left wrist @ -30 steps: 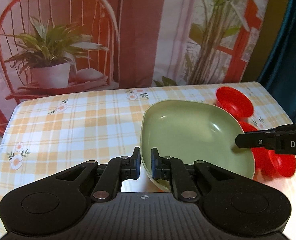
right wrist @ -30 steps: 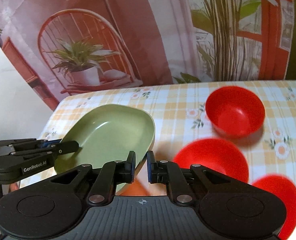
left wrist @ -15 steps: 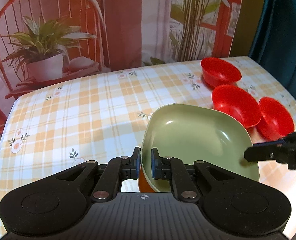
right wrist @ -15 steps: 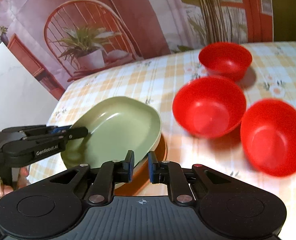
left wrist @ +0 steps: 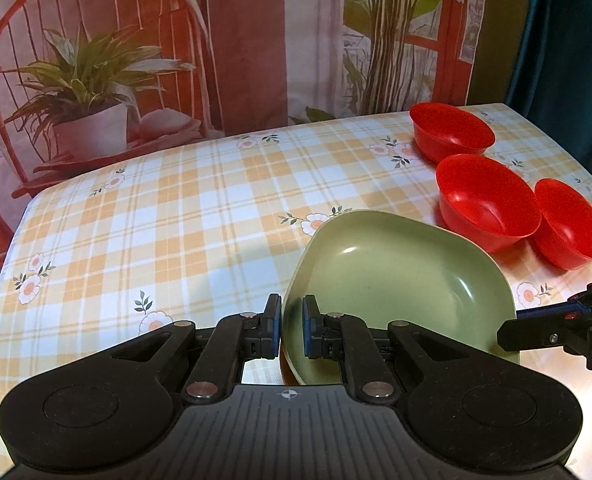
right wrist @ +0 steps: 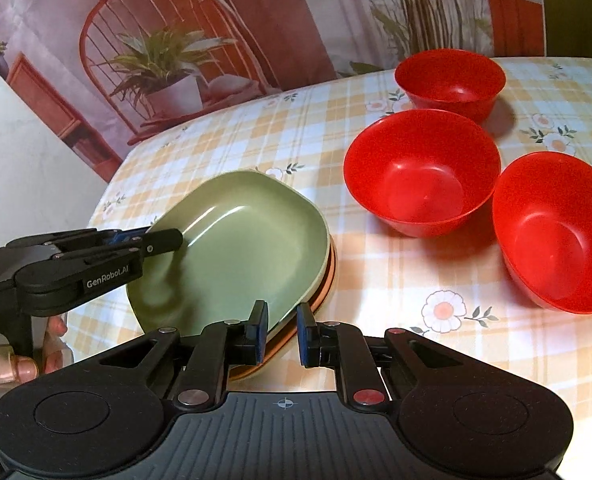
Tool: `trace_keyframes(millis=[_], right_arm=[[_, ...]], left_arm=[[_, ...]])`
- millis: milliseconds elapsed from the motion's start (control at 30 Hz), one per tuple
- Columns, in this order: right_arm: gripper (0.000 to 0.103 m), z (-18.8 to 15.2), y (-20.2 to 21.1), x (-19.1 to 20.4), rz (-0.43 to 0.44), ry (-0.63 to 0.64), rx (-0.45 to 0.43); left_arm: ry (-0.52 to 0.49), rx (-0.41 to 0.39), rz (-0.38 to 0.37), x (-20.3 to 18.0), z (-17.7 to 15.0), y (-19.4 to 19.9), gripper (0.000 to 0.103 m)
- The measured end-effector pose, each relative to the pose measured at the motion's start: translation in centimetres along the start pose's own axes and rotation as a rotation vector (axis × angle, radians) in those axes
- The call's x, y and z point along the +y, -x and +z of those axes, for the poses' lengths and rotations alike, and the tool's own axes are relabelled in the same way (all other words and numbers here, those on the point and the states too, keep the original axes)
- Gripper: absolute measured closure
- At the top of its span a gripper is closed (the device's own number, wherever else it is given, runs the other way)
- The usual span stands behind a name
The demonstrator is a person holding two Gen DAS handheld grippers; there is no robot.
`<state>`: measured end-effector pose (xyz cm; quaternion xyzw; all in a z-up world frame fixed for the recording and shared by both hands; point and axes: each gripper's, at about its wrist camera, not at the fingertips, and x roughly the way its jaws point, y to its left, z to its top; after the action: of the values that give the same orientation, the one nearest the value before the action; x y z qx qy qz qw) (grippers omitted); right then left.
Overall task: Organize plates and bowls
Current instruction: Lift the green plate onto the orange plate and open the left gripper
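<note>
Left of the three red bowls (right wrist: 421, 172), the green plate (right wrist: 232, 248) sits atop an orange plate (right wrist: 327, 280) on the tabletop (left wrist: 176, 216); left tool (left wrist: 292, 326) and right tool (right wrist: 280, 334) each pinch opposite rims, sharing its weight to nest it squarely

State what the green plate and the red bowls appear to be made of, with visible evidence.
Green plate: probably melamine or matte plastic; soft, dull highlights, faint speckling.
Red bowls: probably glossy plastic; thin walls, uniform colour, sharp bright glints. Neither can be confirmed by sight.
</note>
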<state>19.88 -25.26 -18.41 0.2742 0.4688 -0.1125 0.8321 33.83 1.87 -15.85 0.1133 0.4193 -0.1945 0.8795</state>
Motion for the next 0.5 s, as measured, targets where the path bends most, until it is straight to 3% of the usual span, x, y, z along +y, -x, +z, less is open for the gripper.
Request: trace_keyframes(millis=[500], right_arm=[[0.088,-0.4,-0.64,0.63,-0.044,0.069,-0.002]], left_arm=[[-0.019,-0.017,0.031,-0.6,-0.92,-0.36,0.089]])
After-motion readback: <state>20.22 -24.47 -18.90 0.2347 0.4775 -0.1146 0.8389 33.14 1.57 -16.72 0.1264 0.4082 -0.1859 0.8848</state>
